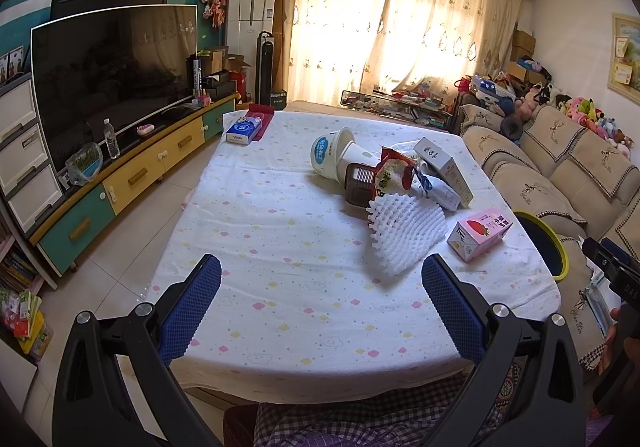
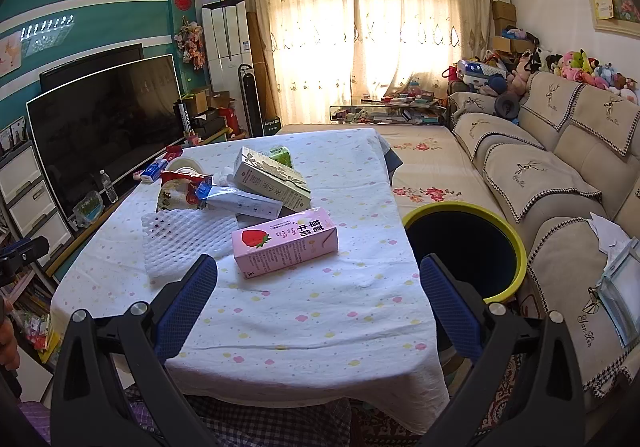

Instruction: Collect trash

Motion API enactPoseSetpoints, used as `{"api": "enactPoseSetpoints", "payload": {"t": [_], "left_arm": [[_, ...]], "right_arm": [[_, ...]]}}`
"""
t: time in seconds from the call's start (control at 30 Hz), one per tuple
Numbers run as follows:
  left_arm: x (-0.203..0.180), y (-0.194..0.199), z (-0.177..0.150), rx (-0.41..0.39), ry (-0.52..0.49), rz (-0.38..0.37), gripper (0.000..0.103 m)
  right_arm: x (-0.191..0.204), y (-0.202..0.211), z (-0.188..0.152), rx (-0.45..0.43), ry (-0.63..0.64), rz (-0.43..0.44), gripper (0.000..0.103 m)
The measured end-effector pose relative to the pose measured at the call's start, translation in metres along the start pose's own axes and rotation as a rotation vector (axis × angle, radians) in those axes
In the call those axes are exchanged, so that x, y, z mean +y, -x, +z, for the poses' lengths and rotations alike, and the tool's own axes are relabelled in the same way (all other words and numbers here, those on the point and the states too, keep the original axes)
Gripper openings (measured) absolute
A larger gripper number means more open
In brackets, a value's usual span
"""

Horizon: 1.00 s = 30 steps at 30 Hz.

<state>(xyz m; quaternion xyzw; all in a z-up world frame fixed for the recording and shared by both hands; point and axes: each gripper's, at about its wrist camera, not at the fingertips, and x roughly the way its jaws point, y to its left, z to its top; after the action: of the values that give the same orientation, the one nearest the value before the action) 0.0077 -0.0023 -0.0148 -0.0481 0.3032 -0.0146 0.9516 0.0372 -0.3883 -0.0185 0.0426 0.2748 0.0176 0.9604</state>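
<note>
Yellow-rimmed bin (image 2: 464, 247) beside the surface (image 2: 320, 319), dark inside, contents unclear, pink strawberry milk carton (image 2: 285, 247) lying nearby, left hand-held gripper (image 1: 322, 311) and right hand-held gripper (image 2: 318, 311) spread wide, empty.

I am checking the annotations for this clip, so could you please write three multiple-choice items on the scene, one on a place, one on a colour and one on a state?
1. Where does the trash bin stand?
A. between table and sofa
B. on the table
C. under the television

2. What colour is the strawberry milk carton?
A. green
B. pink
C. brown

3. How are the left gripper and right gripper?
A. both shut on trash
B. one holds a cup
C. both open, holding nothing

Answers: 1 A, its yellow rim sits beside the table edge, before the sofa; 2 B, its sides are pink; 3 C, the blue pads stand apart with only tablecloth between.
</note>
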Motion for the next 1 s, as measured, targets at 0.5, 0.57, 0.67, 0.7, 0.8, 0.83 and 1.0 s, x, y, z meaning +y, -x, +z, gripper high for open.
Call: {"api": "enactPoseSetpoints", "payload": {"t": [0.5, 0.57, 0.67, 0.7, 0.8, 0.83, 1.0], "left_arm": [[0.0, -0.014, -0.006, 0.033, 0.007, -0.004, 0.099], [0.001, -0.017, -0.007, 0.04, 0.011, -0.005, 0.099], [0.004, -0.023, -0.009, 0.051, 0.022, -0.007, 0.099], [0.006, -0.024, -0.008, 0.052, 0.025, -0.008, 0.099], [0.01, -0.026, -0.009, 0.05, 0.034, -0.004, 0.099], [0.012, -0.026, -0.009, 0.046, 0.037, -0.001, 0.099], [0.026, -0.016, -0.004, 0.006, 0.06, 0.047, 0.099]], "right_arm": [[-0.002, -0.013, -0.002, 0.018, 0.006, 0.0, 0.097], [0.0, -0.02, 0.0, 0.034, 0.009, 0.015, 0.097], [0.007, -0.036, 0.002, 0.065, 0.008, 0.058, 0.097], [0.012, -0.042, 0.002, 0.075, 0.014, 0.082, 0.097], [0.032, -0.053, 0.001, 0.092, 0.059, 0.14, 0.097], [0.041, -0.056, 0.001, 0.096, 0.076, 0.158, 0.097], [0.089, -0.077, -0.004, 0.127, 0.171, 0.242, 0.097]]}}
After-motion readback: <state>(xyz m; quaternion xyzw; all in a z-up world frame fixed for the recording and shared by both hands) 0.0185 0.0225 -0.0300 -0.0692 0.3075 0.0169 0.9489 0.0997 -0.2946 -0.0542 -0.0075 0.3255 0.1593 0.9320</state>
